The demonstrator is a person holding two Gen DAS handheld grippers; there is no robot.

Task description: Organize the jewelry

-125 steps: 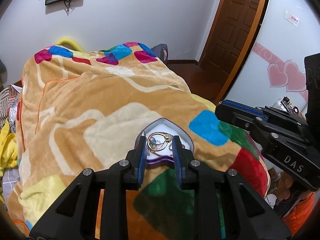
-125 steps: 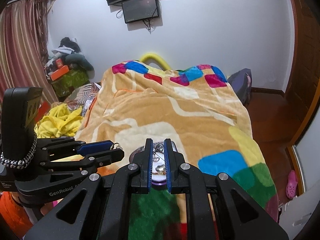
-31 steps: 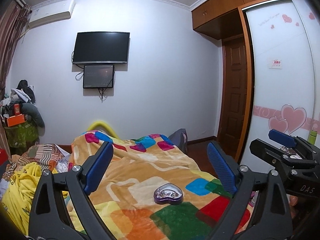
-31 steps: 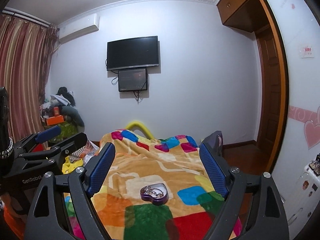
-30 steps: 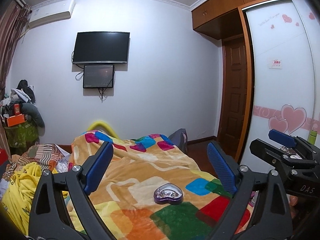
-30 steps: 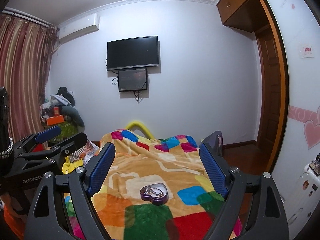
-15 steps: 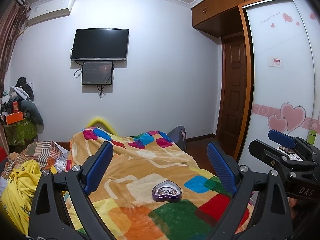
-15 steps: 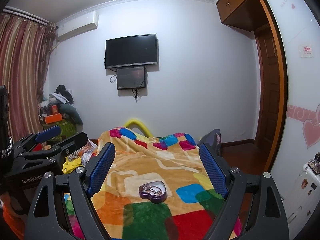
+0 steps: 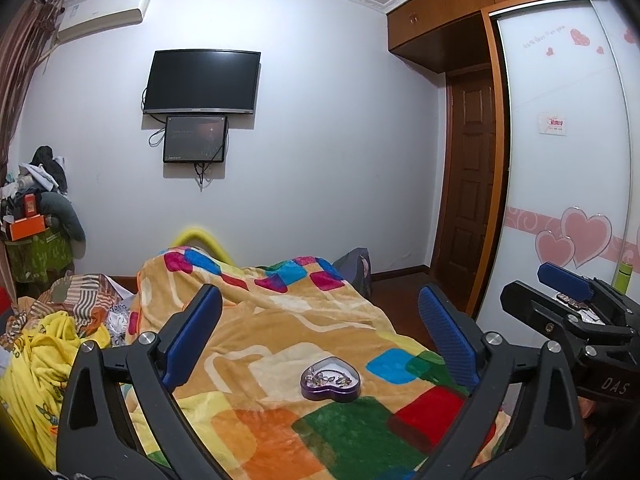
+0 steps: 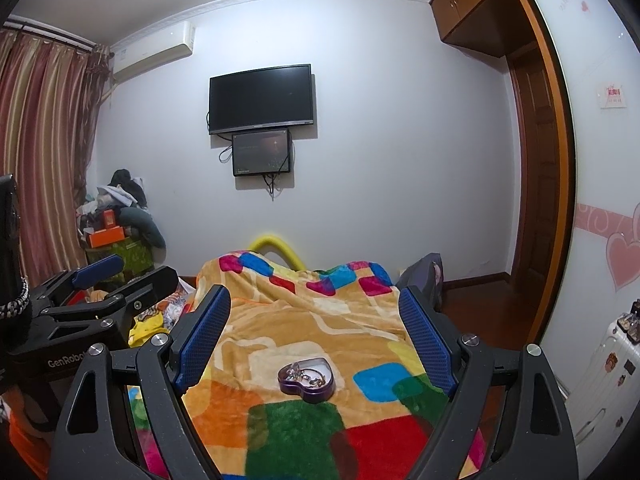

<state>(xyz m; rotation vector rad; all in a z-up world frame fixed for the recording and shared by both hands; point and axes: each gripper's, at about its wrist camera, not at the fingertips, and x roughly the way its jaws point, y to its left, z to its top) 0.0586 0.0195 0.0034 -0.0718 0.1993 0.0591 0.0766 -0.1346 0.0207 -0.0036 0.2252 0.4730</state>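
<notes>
Both grippers, left gripper (image 9: 320,332) and right gripper (image 10: 316,328), now pulled back, fingers wide apart, empty; heart-shaped jewelry box (image 9: 330,379) lower centre holds jewelry, task looks done

left claw (image 9: 320,338) | right claw (image 10: 316,330) | both withdrawn from heart box (image 9: 330,379), spread wide

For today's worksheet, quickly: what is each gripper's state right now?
Left gripper: open, holding nothing.
Right gripper: open, holding nothing.
</notes>
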